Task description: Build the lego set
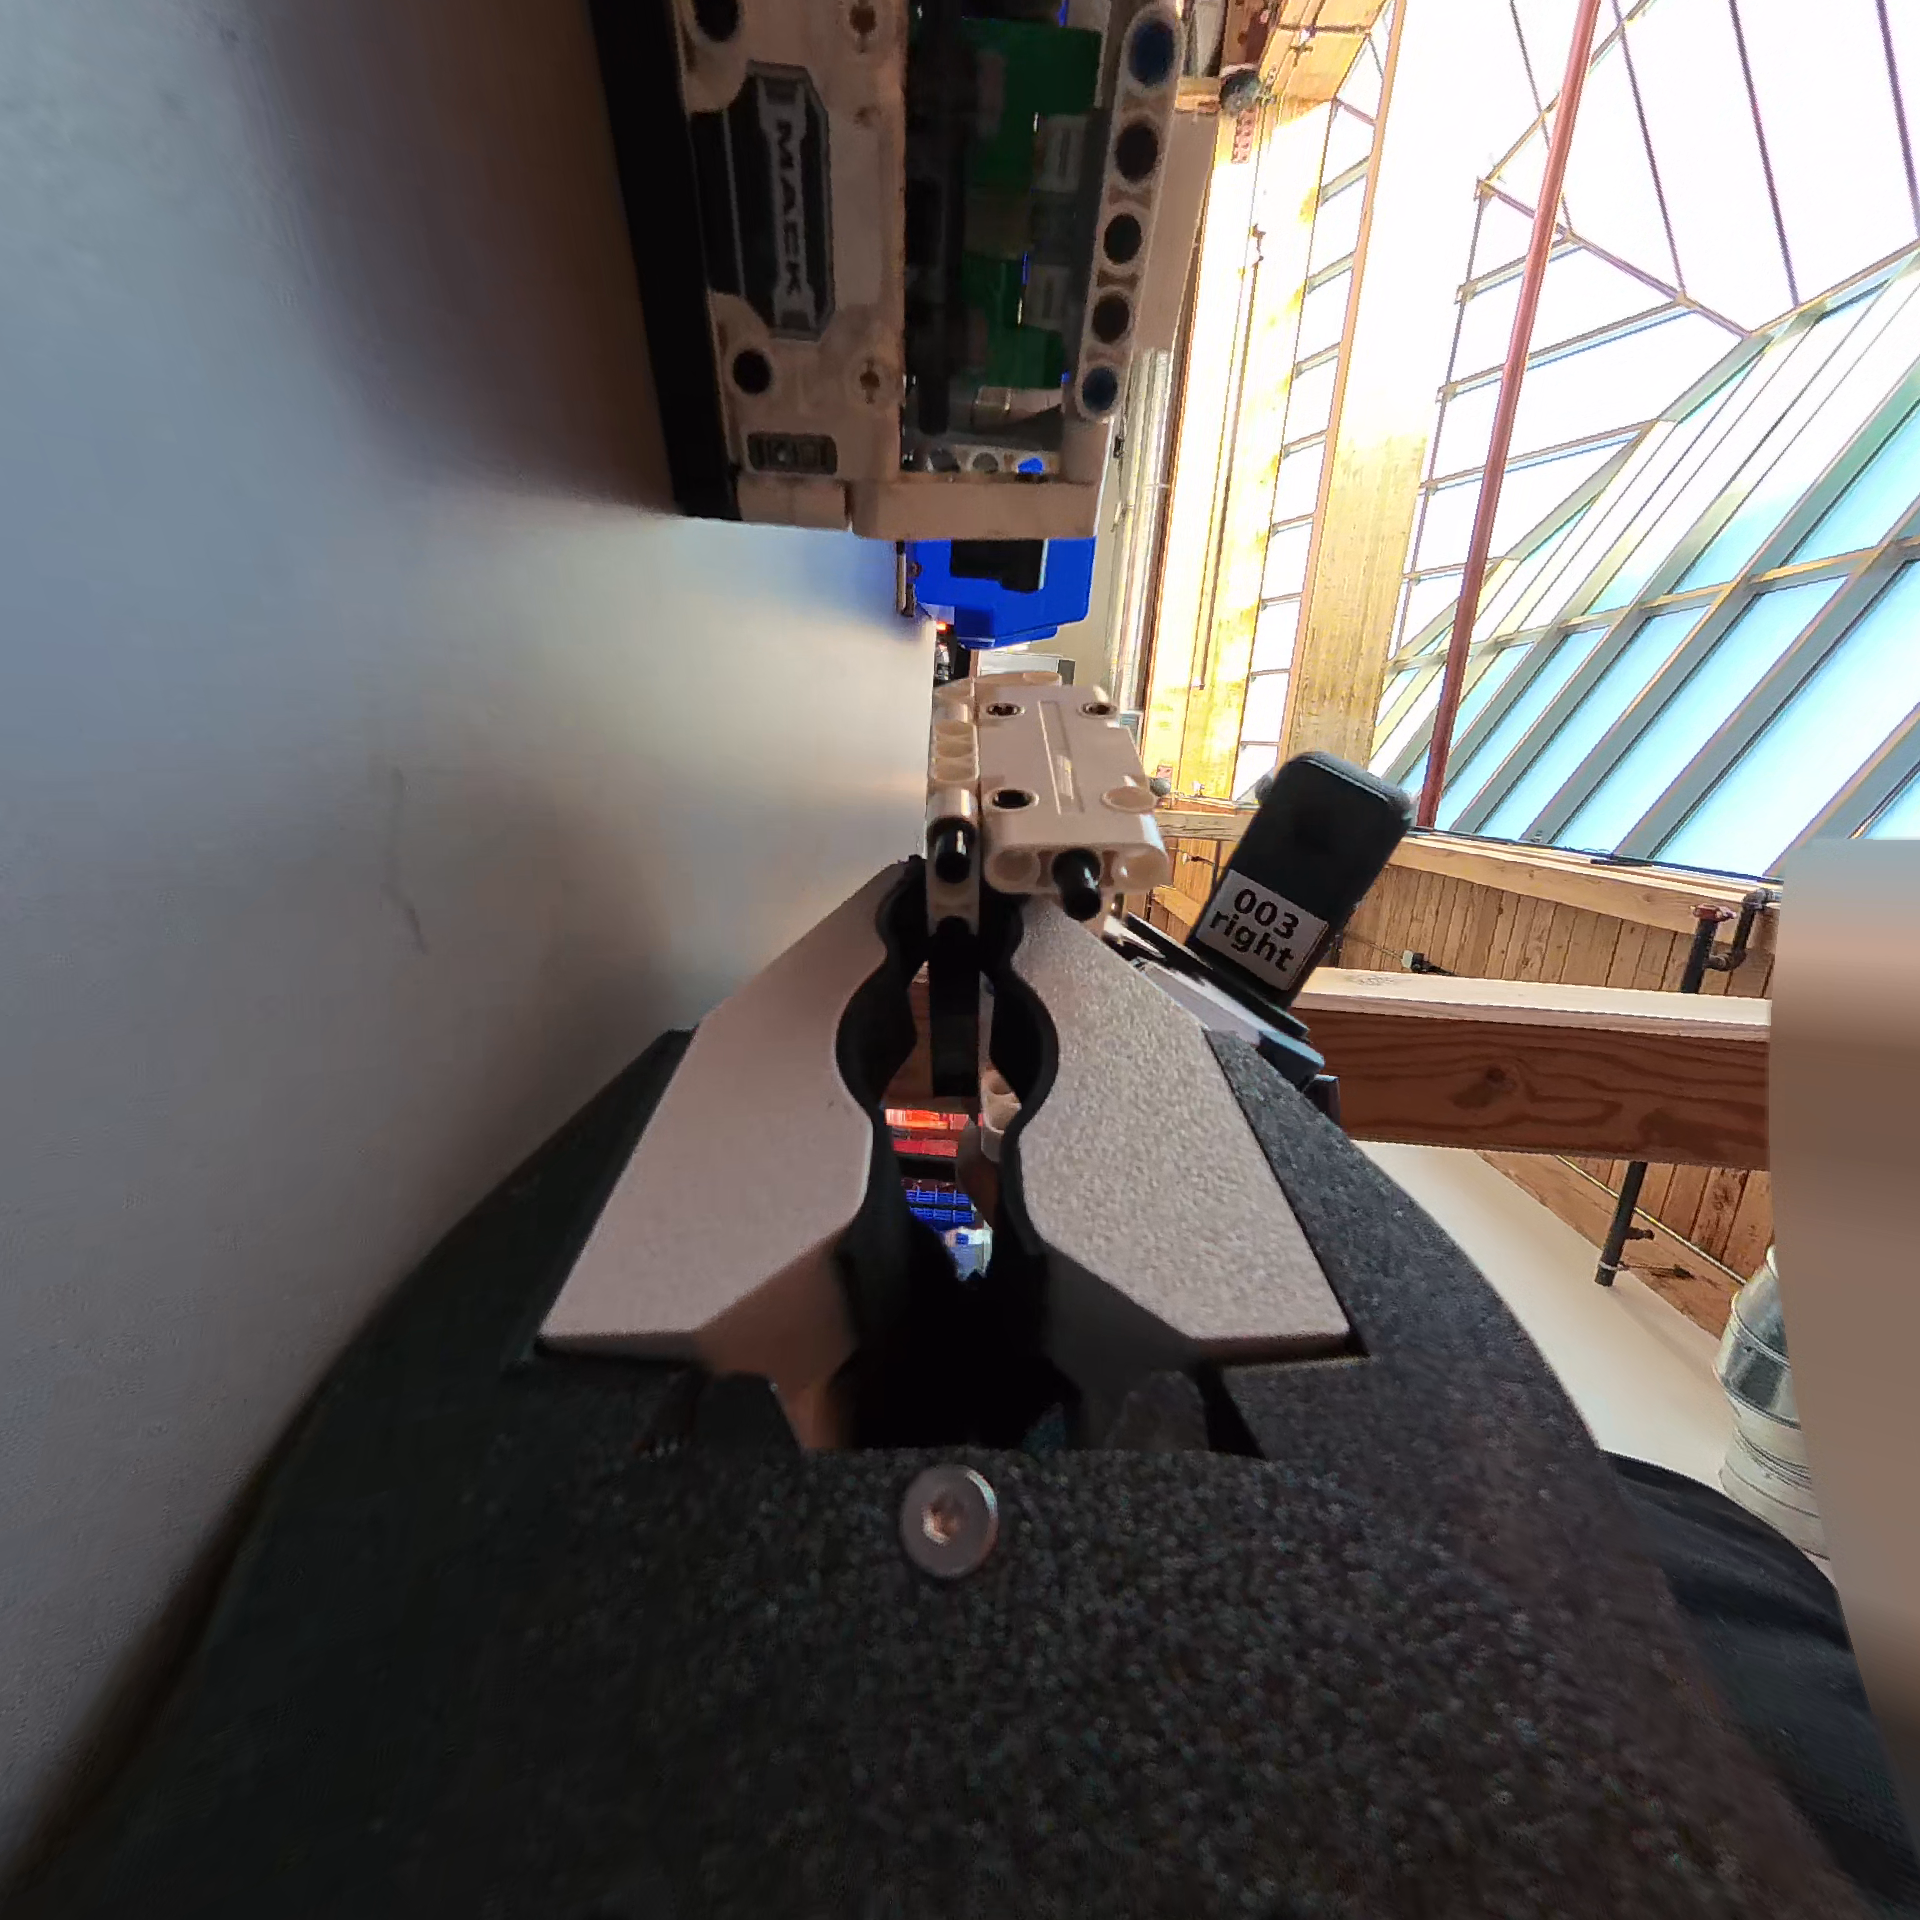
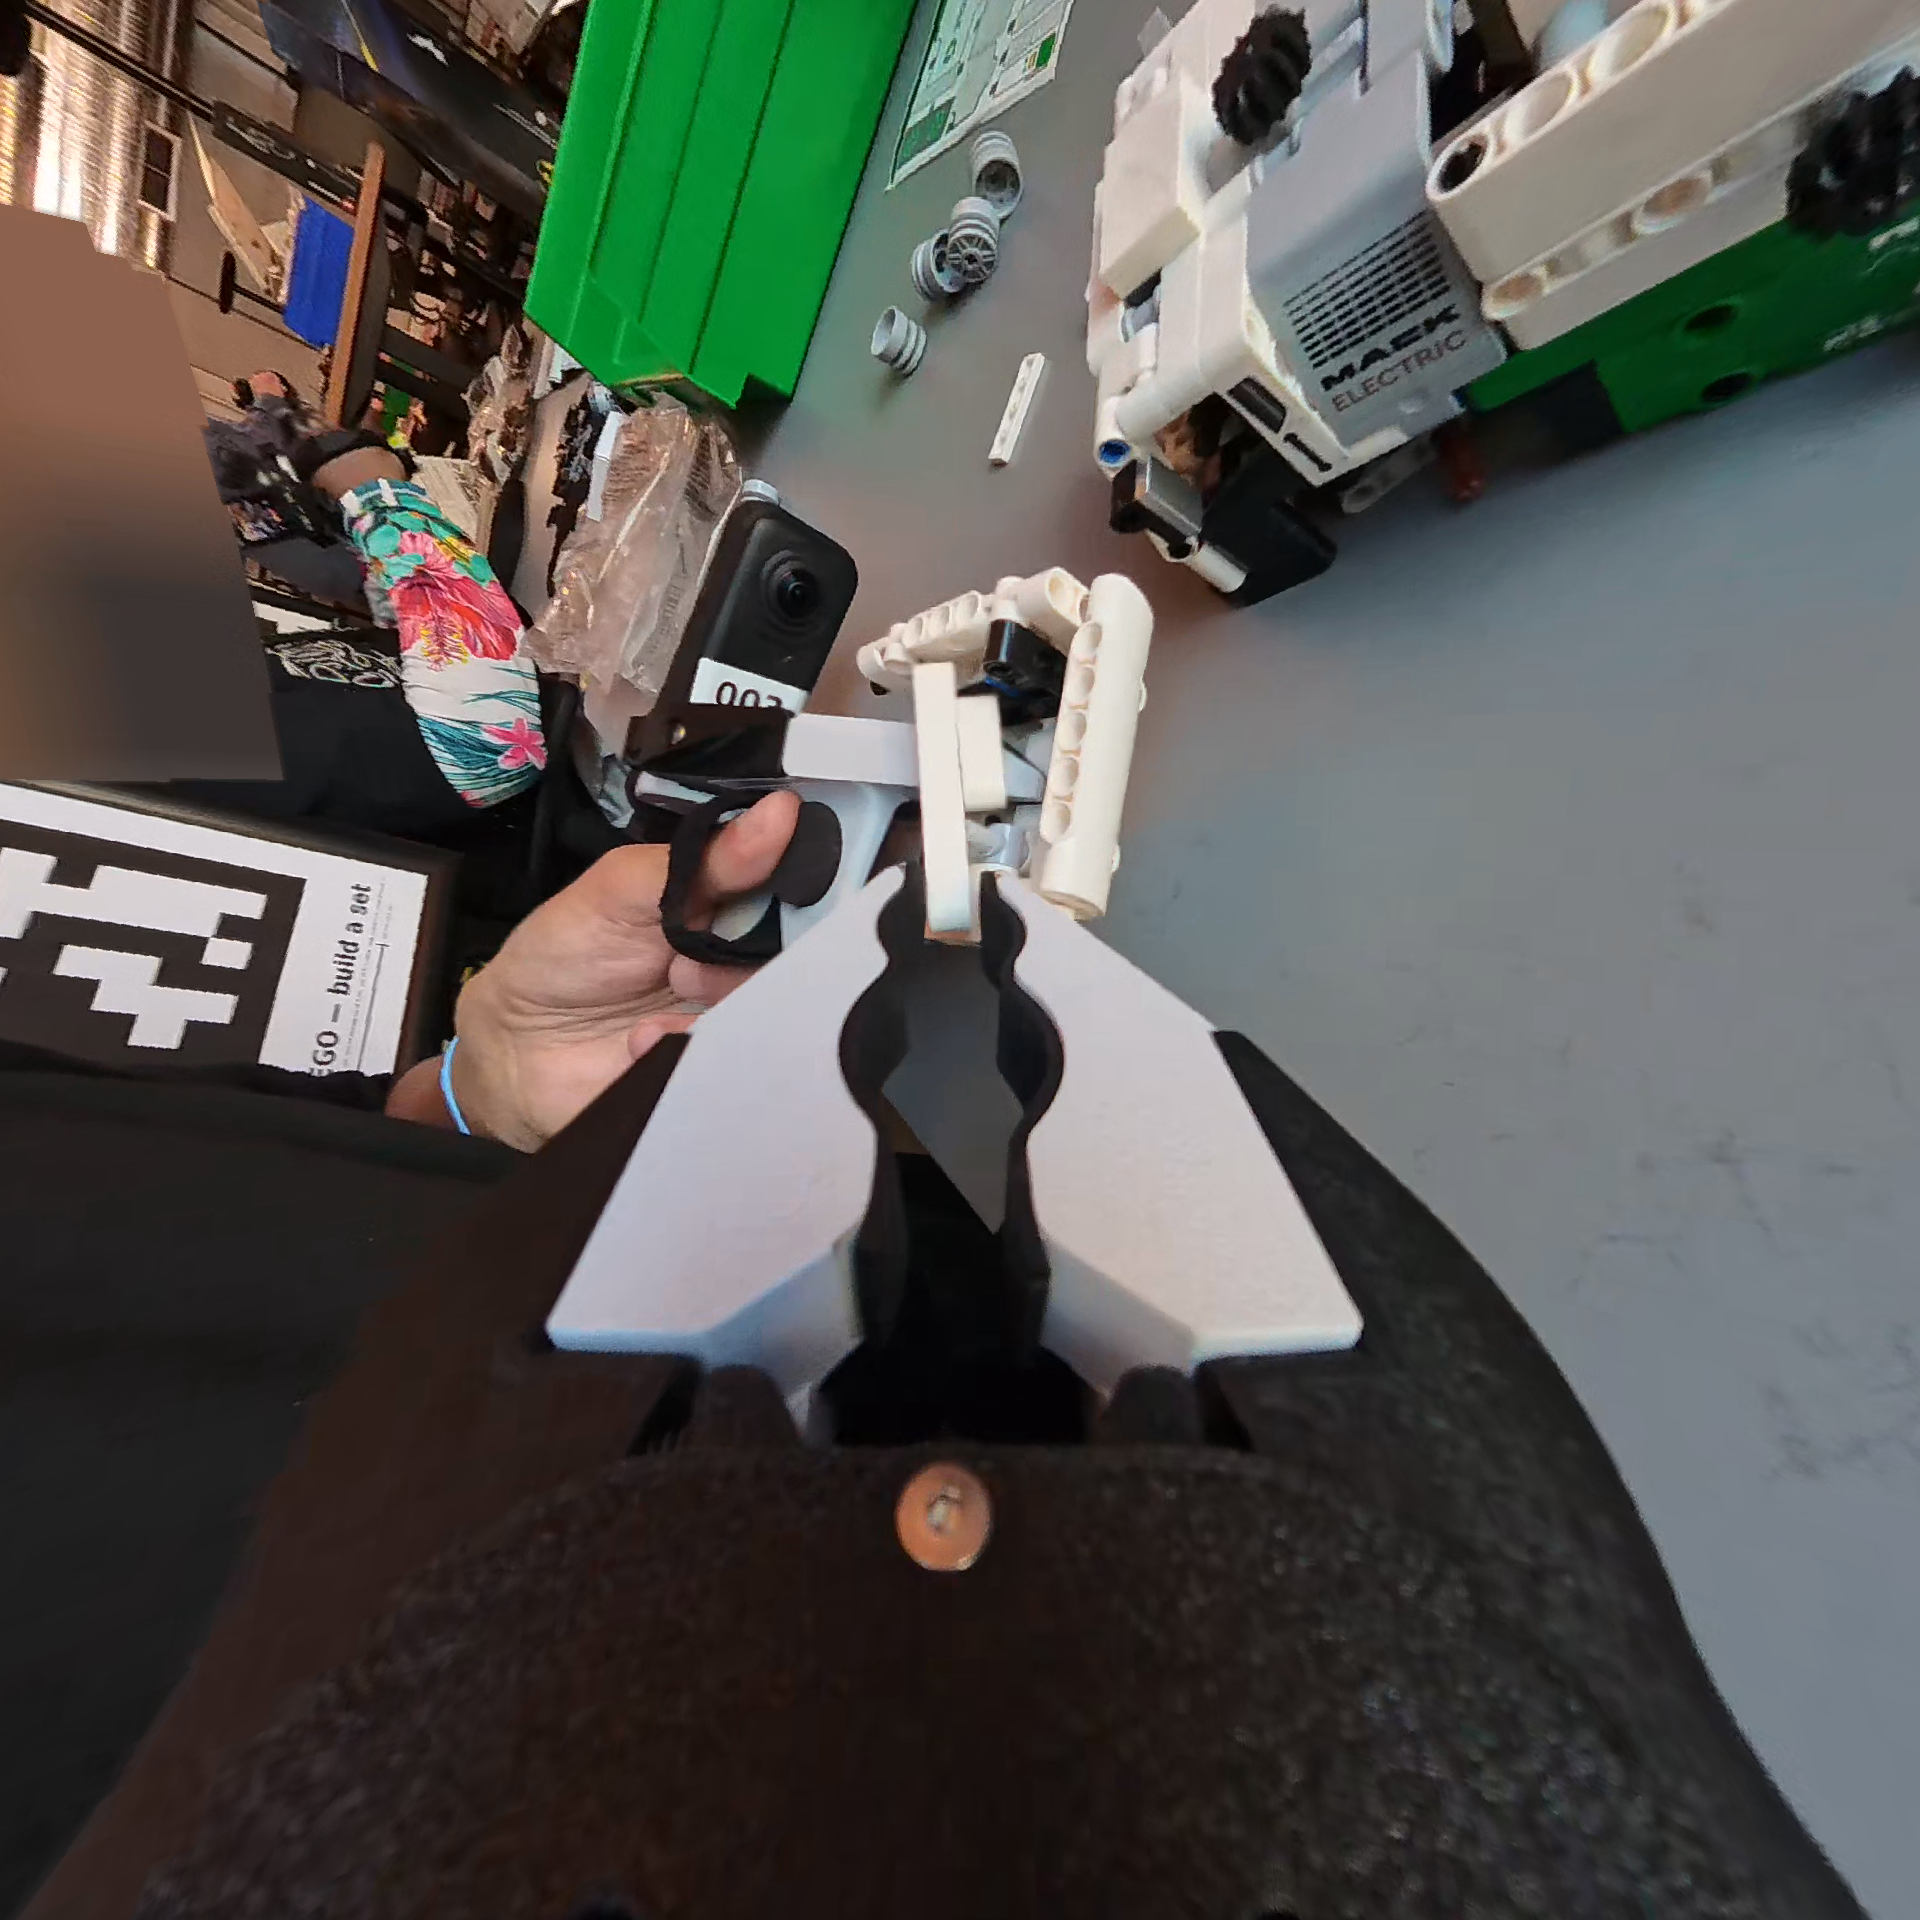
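Both tools grip the same small white sub-assembly (image 2: 1013,748), held in the air above the grey desk (image 2: 1507,935), short of the half-built truck (image 2: 1403,260) that stands toward the far edge. The left tool (image 1: 961,914) is clamped narrow on a thin black-and-white beam at the piece's end; the right tool (image 2: 951,914) is pinched on a white beam (image 2: 945,810).

The risk, as I judge it: 2 narrow grips on thin beams can twist against each other, popping a pin (image 1: 1081,878) loose or splitting the piece. If either grip slips, it would drop to the desk, near the loose grey wheels (image 2: 961,223).
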`<state>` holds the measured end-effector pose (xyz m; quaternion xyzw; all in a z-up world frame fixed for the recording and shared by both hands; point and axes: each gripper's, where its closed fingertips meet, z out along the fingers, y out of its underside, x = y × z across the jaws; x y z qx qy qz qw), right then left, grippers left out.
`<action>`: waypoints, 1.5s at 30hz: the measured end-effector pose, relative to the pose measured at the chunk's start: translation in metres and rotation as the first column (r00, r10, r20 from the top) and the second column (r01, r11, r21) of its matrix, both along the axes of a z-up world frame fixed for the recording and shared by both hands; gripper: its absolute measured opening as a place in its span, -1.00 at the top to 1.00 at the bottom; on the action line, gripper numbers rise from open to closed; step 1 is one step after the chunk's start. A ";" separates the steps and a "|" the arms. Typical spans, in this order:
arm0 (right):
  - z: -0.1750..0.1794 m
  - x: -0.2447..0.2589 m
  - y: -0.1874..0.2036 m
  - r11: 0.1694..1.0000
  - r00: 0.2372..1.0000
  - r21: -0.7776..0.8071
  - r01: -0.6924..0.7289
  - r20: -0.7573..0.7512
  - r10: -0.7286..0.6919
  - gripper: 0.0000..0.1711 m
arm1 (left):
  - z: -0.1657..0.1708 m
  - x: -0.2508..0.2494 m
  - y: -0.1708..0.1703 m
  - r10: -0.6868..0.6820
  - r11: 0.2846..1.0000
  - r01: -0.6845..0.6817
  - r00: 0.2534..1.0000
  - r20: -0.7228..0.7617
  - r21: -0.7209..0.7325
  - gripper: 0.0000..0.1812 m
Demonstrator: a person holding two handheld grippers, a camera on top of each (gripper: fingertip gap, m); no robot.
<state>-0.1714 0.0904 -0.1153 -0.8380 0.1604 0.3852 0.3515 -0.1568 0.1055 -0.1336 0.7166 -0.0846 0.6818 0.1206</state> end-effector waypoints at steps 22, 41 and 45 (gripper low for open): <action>0.017 0.005 -0.007 0.972 0.884 0.172 -0.161 -0.413 0.220 0.64 | 0.027 -0.011 -0.023 -0.187 0.981 0.192 0.968 0.165 -0.014 0.92; -0.015 0.041 0.009 0.983 0.965 0.158 0.095 -0.255 -0.053 0.74 | 0.007 -0.015 0.000 -0.166 0.948 0.172 0.985 -0.045 0.269 0.70; -0.027 0.039 0.009 0.990 0.982 0.110 0.088 -0.178 -0.067 0.74 | -0.009 -0.014 -0.003 -0.121 0.923 0.168 0.981 -0.151 0.346 0.71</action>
